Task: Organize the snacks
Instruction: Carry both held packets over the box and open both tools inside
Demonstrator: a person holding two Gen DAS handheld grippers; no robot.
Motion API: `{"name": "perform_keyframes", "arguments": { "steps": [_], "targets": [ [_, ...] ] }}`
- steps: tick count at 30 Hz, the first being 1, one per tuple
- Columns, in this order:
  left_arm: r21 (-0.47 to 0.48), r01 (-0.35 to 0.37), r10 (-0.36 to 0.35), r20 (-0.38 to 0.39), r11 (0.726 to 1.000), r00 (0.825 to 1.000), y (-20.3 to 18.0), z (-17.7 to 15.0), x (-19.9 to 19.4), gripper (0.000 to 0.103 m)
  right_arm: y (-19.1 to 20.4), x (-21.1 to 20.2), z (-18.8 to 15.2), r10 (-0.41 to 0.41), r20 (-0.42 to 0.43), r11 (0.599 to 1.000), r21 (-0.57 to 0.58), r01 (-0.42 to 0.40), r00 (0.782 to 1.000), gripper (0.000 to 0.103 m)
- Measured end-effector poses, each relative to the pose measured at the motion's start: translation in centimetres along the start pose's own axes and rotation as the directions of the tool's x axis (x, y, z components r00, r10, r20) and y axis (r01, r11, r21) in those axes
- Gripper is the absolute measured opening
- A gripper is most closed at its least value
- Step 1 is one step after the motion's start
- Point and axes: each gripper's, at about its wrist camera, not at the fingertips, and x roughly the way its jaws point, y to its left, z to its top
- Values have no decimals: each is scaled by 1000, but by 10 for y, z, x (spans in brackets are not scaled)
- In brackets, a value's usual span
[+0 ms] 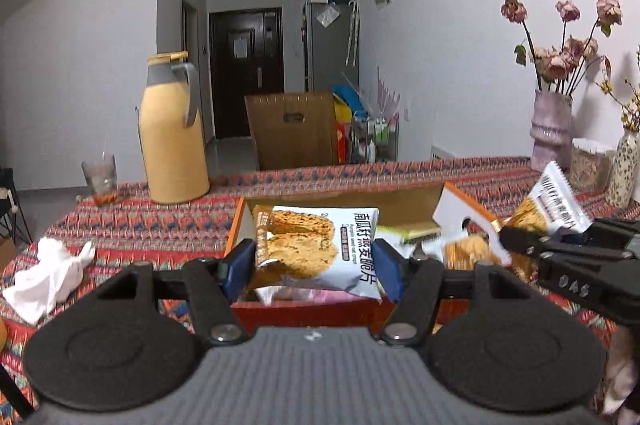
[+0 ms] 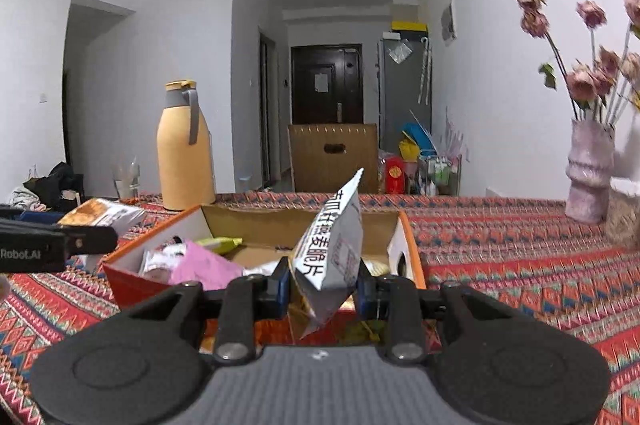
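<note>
So both tongs have a snack pack each right now, hovering over the orange box (image 2: pixel 132 281) that sits on the desk (image 2: pixel 500 257) with the patterned red cloth. The left tongs (image 1: pixel 316 265) are clamped on a white oat crisp packet (image 1: pixel 316 245), lying flat and wide between the blue pads, picture side up, right above the open box. The right tongs (image 2: pixel 322 287) are clenched tight on a second packet of the same kind (image 2: pixel 332 245), and this one stands on edge, pinched near its lower part with the top corner sticking up toward the room. From the left camera you can see that second pack off to the right, just past the box's raised flap (image 1: pixel 464 221). Inside the box there's a pink packet (image 2: pixel 204 265), something yellow-green (image 2: pixel 222 243) and a few more white wrappers, can't really tell what those are. Further back on the desk: a yellow thermos jug (image 1: pixel 172 137), a glass with a straw (image 1: pixel 100 177), a crumpled white tissue (image 1: pixel 48 277) on the left, and a pink vase (image 1: pixel 550 129) of dried roses on the right.
</note>
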Motion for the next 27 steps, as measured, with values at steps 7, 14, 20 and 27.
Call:
{"name": "perform_keyframes", "arguments": {
  "steps": [7, 14, 20, 27],
  "targets": [
    [-1, -23, 23, 11, 1000, 1000, -6, 18, 25, 65, 11, 31, 19, 22, 2, 999, -35, -22, 1000, 29],
    [-32, -47, 47, -17, 998, 999, -3, 27, 62, 65, 15, 65, 32, 21, -8, 999, -34, -21, 1000, 29],
    [-56, -63, 61, -43, 996, 997, 2, 23, 90, 65, 8, 90, 26, 7, -24, 1000, 6, -6, 1000, 29],
    [-73, -71, 69, -31, 995, 997, 11, 9, 103, 65, 1, 99, 14, 18, -27, 1000, 16, -17, 999, 29]
  ]
}}
